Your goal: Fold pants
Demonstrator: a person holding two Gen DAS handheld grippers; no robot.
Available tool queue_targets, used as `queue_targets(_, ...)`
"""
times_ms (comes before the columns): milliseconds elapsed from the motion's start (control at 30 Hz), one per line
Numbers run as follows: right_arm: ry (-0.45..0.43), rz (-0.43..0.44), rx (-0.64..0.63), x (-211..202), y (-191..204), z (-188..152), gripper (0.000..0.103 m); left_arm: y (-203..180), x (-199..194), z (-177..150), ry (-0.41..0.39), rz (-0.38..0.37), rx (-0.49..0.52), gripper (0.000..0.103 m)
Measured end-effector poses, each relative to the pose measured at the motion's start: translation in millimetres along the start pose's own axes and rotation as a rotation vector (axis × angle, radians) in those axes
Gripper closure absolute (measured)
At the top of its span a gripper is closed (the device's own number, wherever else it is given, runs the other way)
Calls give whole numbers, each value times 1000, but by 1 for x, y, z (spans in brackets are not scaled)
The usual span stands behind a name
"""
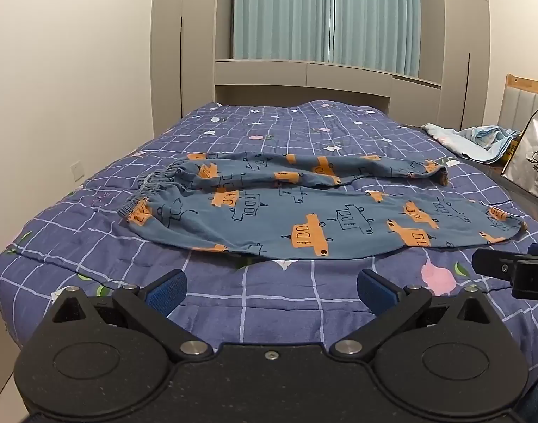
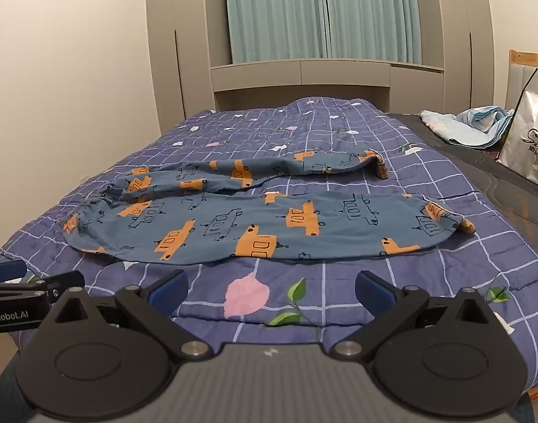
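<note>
Blue pants with orange and outlined car prints [image 1: 304,211] lie spread across the bed, waistband at the left, both legs running to the right, the far leg rumpled. They also show in the right wrist view [image 2: 269,225]. My left gripper [image 1: 270,287] is open and empty, just short of the pants' near edge. My right gripper [image 2: 270,289] is open and empty, also short of the near edge. The right gripper's tip shows at the right of the left wrist view [image 1: 508,268]; the left gripper shows at the left of the right wrist view [image 2: 29,285].
The bed is covered by a purple checked quilt [image 1: 304,303] with flower prints. A light blue blanket heap [image 2: 466,127] and a silver shopping bag [image 2: 529,141] sit at the far right. A wardrobe and teal curtains [image 1: 325,14] stand behind the bed. A wall is at the left.
</note>
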State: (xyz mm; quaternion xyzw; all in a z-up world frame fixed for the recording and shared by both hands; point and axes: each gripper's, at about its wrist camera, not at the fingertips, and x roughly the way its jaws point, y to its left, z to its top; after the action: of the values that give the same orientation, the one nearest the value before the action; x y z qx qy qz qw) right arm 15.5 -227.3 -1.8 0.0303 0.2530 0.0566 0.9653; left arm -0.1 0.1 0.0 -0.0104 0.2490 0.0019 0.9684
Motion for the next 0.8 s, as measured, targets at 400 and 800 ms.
queue_targets(400,1,2,-2,0,-2,1,0,0,-1,1,5,1,5,0)
queue_targets(800,1,5,2,0,1,0,0,-2,0,0,6,5,6,0)
